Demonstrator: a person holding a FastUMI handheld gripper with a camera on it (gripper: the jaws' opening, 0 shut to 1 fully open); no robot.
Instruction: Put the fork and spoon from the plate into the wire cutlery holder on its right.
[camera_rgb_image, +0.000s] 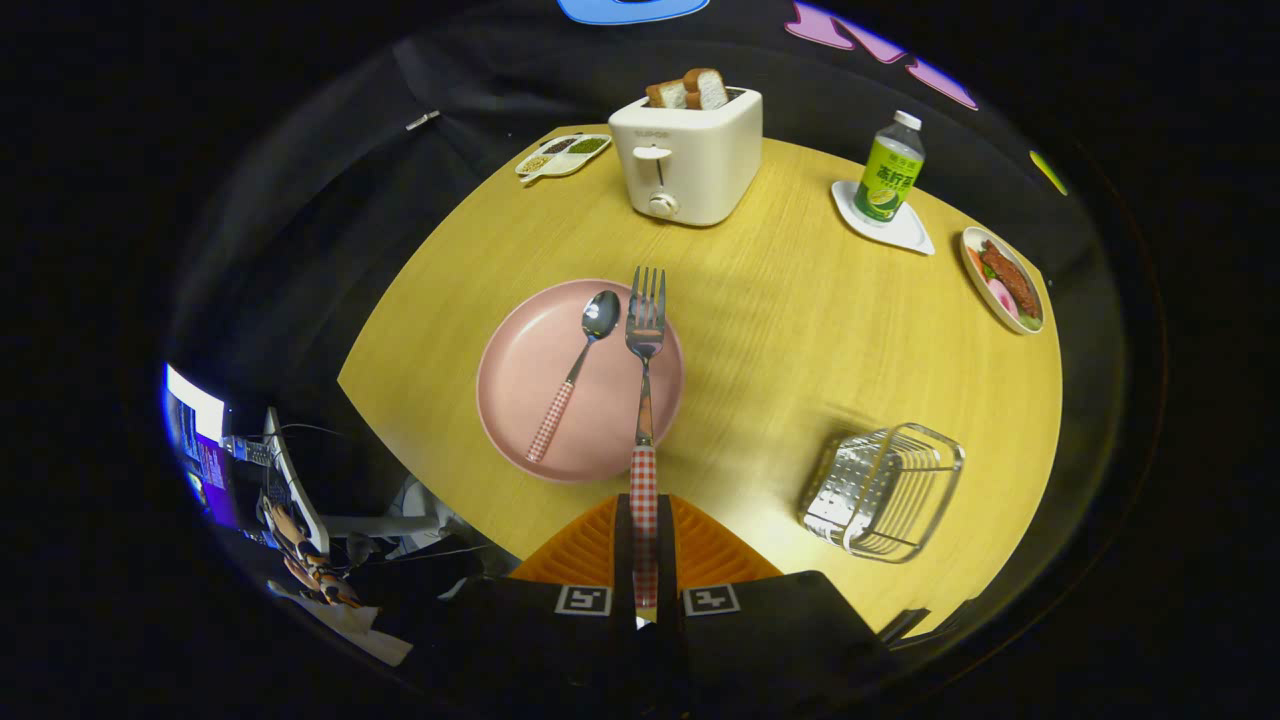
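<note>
We see the round wooden table (800, 330) spreading ahead of the gripper (645, 560), with everything else set on it. Beyond the fingers, at twelve o'clock, stands the cream two-slot toaster (688, 155) with brown bread slices (690, 90) sticking up from it. Just ahead of the fingers lies the round pink plate (520, 400). At about four o'clock from the plate, well apart from it, sits the silver wire cutlery holder (882, 490). At two o'clock, far across the table, we find an oval dish of food (1003, 280), and near it a green-labelled bottle (892, 167) upright on a white coaster (900, 232). At eleven o'clock, beside the toaster, rests a small white divided tray of seeds (562, 155). The steel spoon with a red checked handle (575, 370) lies on the plate, bowl toward twelve. The steel fork with a red checked handle (645, 400) points its tines to twelve over the plate's right part, its handle pinched between both closed fingers.
</note>
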